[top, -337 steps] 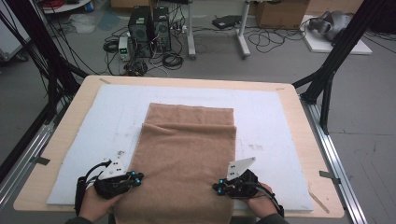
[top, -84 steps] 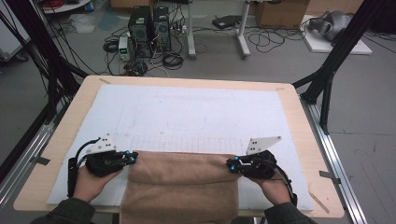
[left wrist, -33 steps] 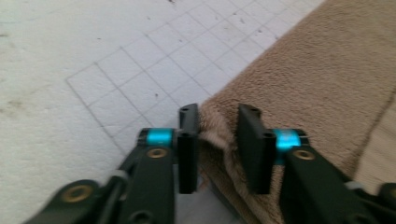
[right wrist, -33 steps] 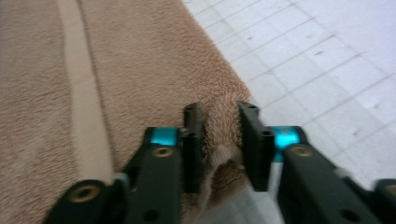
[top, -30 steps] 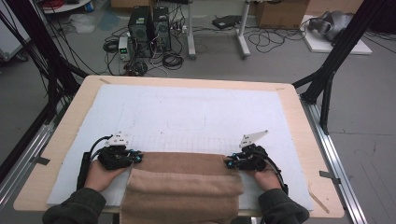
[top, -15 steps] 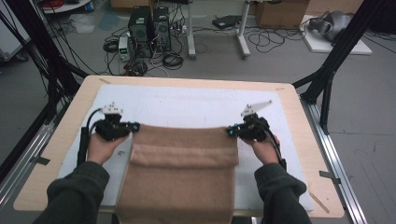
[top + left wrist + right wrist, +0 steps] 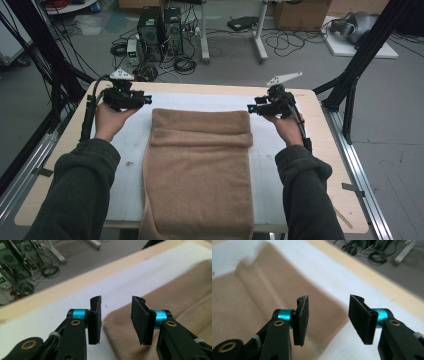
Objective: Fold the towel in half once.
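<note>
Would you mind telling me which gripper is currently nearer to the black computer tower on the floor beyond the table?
The left. The left gripper is over the table's far left corner, just before the computer tower; the right gripper is toward the far right, well off to its side.

Tan towel flat on table; far edge folded back

Pretty cluttered lab space here. Grey floor past the far edge of the desk, with black cables snaking everywhere. Two dark computer towers sit beyond the far left corner, next to the white legs of another bench. Cardboard box at the back, black frame struts on both sides. Light is flat and dim.
</note>
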`<action>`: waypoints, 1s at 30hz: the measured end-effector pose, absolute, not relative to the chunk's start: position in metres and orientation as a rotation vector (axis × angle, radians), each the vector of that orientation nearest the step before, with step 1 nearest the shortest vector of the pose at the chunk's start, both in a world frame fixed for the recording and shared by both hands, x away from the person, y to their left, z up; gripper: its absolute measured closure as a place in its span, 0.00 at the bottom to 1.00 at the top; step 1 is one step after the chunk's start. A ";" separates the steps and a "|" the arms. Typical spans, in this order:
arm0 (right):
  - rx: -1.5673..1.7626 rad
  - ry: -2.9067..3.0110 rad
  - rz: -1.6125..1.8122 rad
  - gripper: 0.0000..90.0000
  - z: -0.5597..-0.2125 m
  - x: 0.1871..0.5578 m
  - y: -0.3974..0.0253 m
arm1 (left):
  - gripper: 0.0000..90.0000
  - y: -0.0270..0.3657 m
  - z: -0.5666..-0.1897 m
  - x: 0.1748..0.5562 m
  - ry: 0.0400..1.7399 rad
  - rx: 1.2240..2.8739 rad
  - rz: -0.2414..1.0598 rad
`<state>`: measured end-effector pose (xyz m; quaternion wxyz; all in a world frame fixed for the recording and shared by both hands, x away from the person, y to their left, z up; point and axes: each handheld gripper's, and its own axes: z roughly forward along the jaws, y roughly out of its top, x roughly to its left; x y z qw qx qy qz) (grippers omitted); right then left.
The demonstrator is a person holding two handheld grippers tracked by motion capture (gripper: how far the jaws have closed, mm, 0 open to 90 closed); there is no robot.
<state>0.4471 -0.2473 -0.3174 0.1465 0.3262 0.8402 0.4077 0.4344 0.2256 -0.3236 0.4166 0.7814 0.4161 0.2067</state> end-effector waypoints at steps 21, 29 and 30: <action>0.980 2.665 1.004 0.87 -0.422 0.426 -0.230 | 0.84 0.197 -0.421 0.418 0.996 2.256 0.284; 0.881 2.658 1.123 0.99 -0.403 0.413 -0.233 | 0.95 0.206 -0.399 0.407 0.956 2.179 0.341; 0.872 2.655 1.130 0.99 -0.401 0.412 -0.234 | 0.95 0.207 -0.395 0.404 0.947 2.171 0.346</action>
